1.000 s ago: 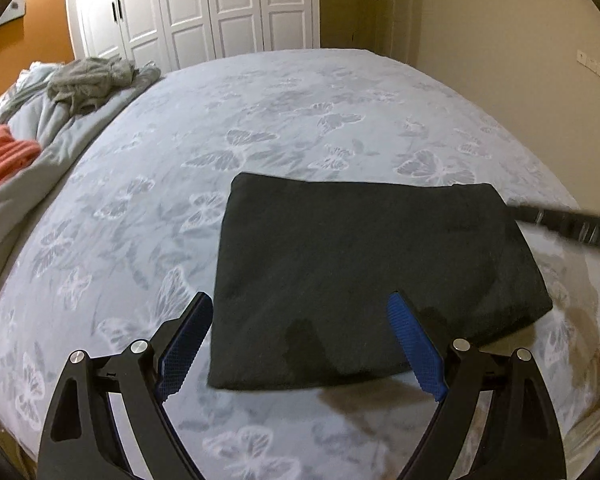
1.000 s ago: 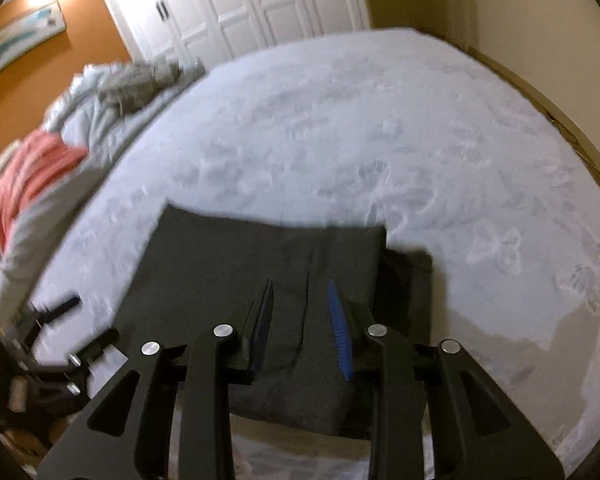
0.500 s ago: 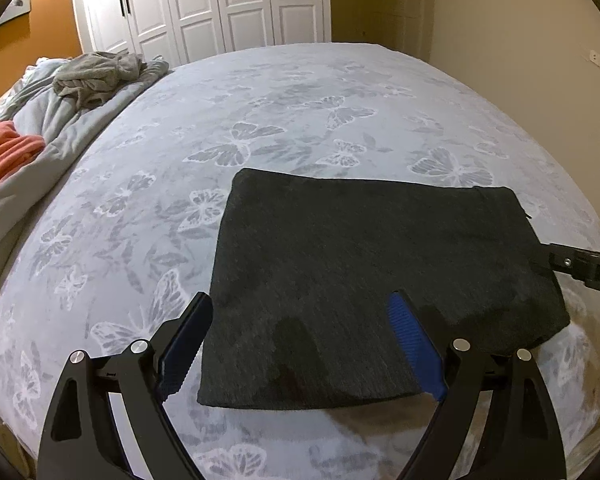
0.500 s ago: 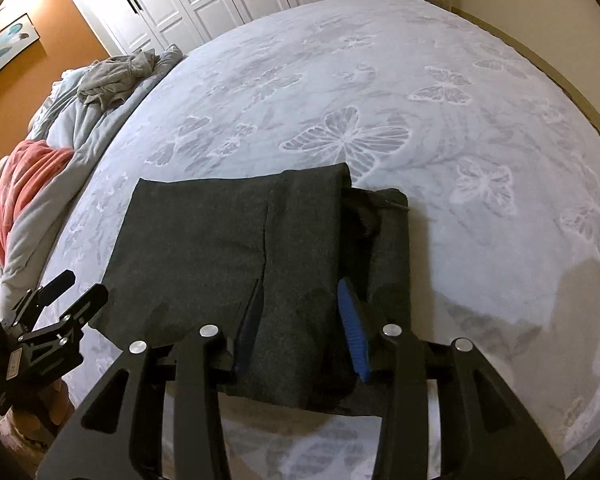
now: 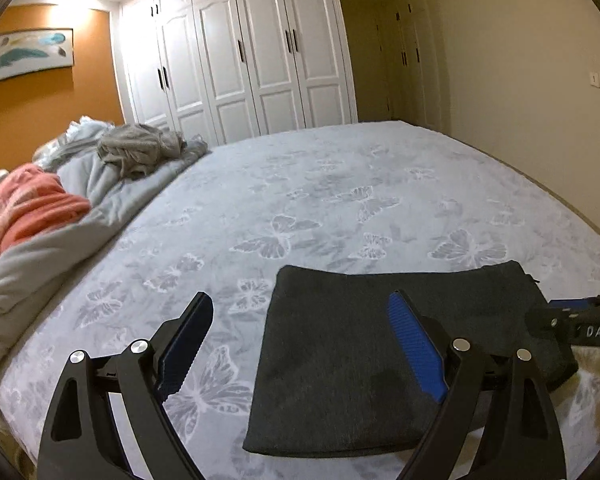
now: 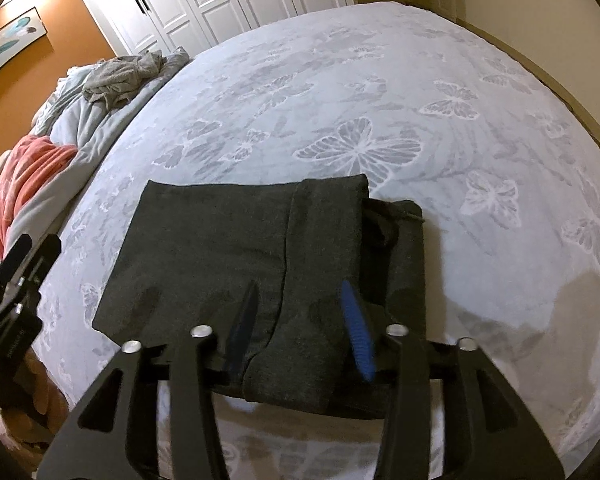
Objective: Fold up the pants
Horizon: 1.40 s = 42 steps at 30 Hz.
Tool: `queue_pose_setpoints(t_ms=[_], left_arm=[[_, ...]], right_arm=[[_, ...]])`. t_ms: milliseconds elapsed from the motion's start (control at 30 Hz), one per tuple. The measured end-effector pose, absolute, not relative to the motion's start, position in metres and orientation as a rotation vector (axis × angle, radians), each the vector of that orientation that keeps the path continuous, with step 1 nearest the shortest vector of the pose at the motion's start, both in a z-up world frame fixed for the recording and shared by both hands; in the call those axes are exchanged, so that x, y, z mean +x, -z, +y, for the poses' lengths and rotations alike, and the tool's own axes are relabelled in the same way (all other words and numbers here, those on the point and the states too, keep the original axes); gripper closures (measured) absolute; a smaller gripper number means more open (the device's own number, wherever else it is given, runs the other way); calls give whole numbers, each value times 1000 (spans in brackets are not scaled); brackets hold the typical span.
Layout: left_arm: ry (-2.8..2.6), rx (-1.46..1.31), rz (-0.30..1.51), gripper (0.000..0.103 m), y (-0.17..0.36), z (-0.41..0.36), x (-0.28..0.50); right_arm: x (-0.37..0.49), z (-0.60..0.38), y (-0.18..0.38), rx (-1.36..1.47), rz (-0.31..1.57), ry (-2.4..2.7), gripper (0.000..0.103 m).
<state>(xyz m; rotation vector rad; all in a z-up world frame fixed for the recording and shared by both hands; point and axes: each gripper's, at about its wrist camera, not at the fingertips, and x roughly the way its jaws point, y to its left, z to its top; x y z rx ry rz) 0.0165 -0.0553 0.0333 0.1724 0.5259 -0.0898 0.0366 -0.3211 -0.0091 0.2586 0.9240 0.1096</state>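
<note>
pants (image 6: 236, 248) lie folded under right claw (image 6: 300, 320), its jaws just opening, empty.

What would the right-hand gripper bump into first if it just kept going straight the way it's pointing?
Most likely the folded dark pants lying on the bed. The right gripper tilts down at them, its jaws open over their near edge with nothing in between. Depth is hard to judge through the fisheye.

Each gripper is a matte black frame of flat, angular link arms with triangular cut-outs, joined by round silver screw heads. The left gripper (image 5: 302, 342) and the right gripper (image 6: 302, 326) both carry ribbed blue pads (image 5: 416, 346) on the inner faces of their fingers. White letters reading "DAS" mark the right gripper's black side.
</note>
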Motion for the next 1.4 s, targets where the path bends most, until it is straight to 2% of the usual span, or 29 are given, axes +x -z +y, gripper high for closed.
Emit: queue_pose_setpoints(t_ms=[167,267,333,400,533,567,633,667,733,800,1033,1100,1167,1233,1267,1400], left_arm=[[154,81,711,16,-19,-41,43],[131,40,753,16,-13,-28,52],[131,19,774,16,-12,-22,55],[146,-23,804,16,-11,-16,58],[178,-68,837,16,-8,-14,57],[196,-68,846,16,-5,-15,56],[212,-52,874,16,4,-21,59],[231,-46,915,16,13,-24,64],[228,-56,982,16,29,-28,70],[224,-63,1006,16,36,-29,72],[195,8,936,16,33,-40,62],[195,17,931,16,32,-42,63],[196,31,932,16,33,-44,62],[203,34,946,16,35,-45,64],[206,32,951,16,36,-45,64],[219,18,952,16,34,-43,65]], right_arm=[[46,-320,27,242,989,-101,41],[55,-323,44,252,1040,-77,40],[59,-319,49,262,1042,-128,56],[56,-315,37,236,1000,-158,86],[23,-316,-4,190,858,-170,87],[24,-319,3,157,883,-133,85],[38,-331,42,141,1052,-39,75],[36,-337,42,198,1037,-43,69],[28,-340,25,196,988,-55,69],[16,-345,11,171,919,-23,52],[34,-353,17,280,945,-77,51],[46,-350,19,293,943,-82,41],[59,-346,26,297,945,-83,40],[65,-336,33,245,975,-81,65],[65,-334,30,222,967,-67,81],[58,-341,7,240,850,-89,84]])
